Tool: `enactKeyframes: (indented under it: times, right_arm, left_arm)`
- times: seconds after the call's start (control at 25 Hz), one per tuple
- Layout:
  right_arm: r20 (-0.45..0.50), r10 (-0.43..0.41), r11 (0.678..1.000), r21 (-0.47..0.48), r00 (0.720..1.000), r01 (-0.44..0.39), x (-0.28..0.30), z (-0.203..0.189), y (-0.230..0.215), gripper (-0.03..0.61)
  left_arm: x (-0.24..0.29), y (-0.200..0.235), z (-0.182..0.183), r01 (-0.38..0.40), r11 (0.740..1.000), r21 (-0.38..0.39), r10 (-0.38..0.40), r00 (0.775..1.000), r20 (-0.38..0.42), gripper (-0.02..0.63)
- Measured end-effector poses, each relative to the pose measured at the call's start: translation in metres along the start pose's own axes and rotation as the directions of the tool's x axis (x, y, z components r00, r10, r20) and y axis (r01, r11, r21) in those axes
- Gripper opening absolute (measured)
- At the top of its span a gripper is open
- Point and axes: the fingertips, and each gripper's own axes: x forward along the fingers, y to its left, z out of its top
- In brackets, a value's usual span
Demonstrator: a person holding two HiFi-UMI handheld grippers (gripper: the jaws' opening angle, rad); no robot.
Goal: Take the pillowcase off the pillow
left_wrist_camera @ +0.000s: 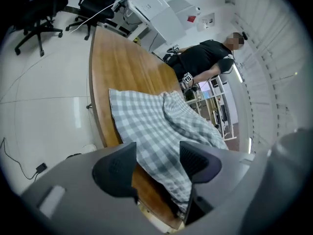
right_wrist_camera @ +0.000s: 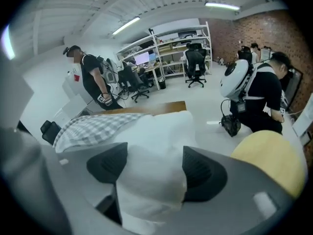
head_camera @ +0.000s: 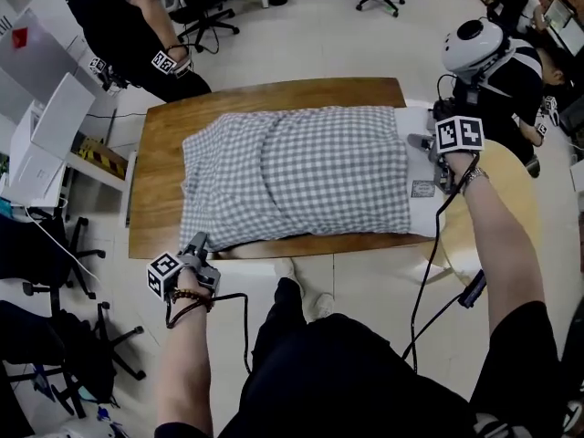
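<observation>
A pillow in a grey-and-white checked pillowcase (head_camera: pixel 301 176) lies across the wooden table (head_camera: pixel 274 94). Its bare white end (head_camera: pixel 420 213) sticks out of the case at the right. My right gripper (head_camera: pixel 422 142) is at that end. In the right gripper view its jaws (right_wrist_camera: pixel 155 165) stand wide and the white pillow (right_wrist_camera: pixel 156 136) fills the gap between them, with the checked case (right_wrist_camera: pixel 93 124) beyond. My left gripper (head_camera: pixel 199 241) is at the table's front left edge, open (left_wrist_camera: pixel 157 163). The case's hanging corner (left_wrist_camera: pixel 156 126) lies just beyond its fingertips.
A person in black (head_camera: pixel 137 26) stands at the table's far left. Another person with a white helmet (head_camera: pixel 497 62) crouches at the right, by a round yellow seat (head_camera: pixel 511 190). Office chairs (head_camera: pixel 205 12) stand behind, and white boxes (head_camera: pixel 46 108) and a dark chair (head_camera: pixel 46 263) at the left.
</observation>
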Motion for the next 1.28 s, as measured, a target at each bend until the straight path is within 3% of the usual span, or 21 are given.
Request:
enactKeyframes:
  times: [0.16, 0.32, 0.4, 0.52, 0.64, 0.84, 0.92, 1.12, 1.28]
  right_arm:
    - [-0.052, 0.03, 0.999, 0.016, 0.998, -0.029, -0.001, -0.005, 0.006, 0.351]
    - [-0.113, 0.039, 0.999, -0.022, 0.993, -0.042, -0.008, -0.008, 0.004, 0.333]
    - [-0.131, 0.039, 0.997, -0.054, 0.991, -0.046, -0.013, -0.012, -0.003, 0.277]
    - [-0.13, 0.04, 0.986, -0.153, 0.991, -0.06, -0.009, -0.01, 0.004, 0.149]
    - [-0.105, -0.003, 0.952, -0.305, 0.994, -0.029, -0.018, 0.008, 0.022, 0.033]
    - [-0.002, -0.066, 0.873, -0.485, 0.998, 0.056, -0.019, 0.02, 0.016, 0.016]
    - [0.046, -0.082, 0.847, -0.524, 0.996, 0.093, -0.031, 0.031, 0.021, 0.015]
    - [0.151, -0.145, 0.786, -0.583, 0.978, 0.206, -0.057, 0.05, 0.02, 0.014]
    - [0.209, -0.161, 0.757, -0.602, 0.965, 0.256, -0.052, 0.059, 0.004, 0.014]
  left_arm:
    - [-0.002, -0.008, 0.004, 0.025, 1.0, -0.001, -0.025, 1.0, 0.003, 0.22]
    - [0.008, -0.023, 0.003, 0.02, 0.996, 0.091, -0.019, 1.0, -0.011, 0.075]
    - [0.017, -0.031, -0.006, 0.01, 0.988, 0.152, -0.007, 1.0, -0.017, 0.01]
    - [0.022, -0.04, -0.009, -0.003, 0.966, 0.257, 0.007, 1.0, -0.015, 0.008]
    - [0.011, -0.065, 0.002, -0.037, 0.912, 0.409, 0.033, 0.999, 0.018, 0.006]
    - [0.005, -0.086, 0.016, -0.114, 0.775, 0.622, 0.045, 0.991, 0.126, 0.005]
    - [-0.007, -0.098, 0.03, -0.143, 0.742, 0.654, 0.035, 0.984, 0.175, 0.005]
    - [-0.036, -0.105, 0.065, -0.201, 0.719, 0.665, 0.014, 0.961, 0.275, 0.005]
    - [-0.036, -0.092, 0.087, -0.219, 0.745, 0.63, 0.008, 0.948, 0.319, 0.005]
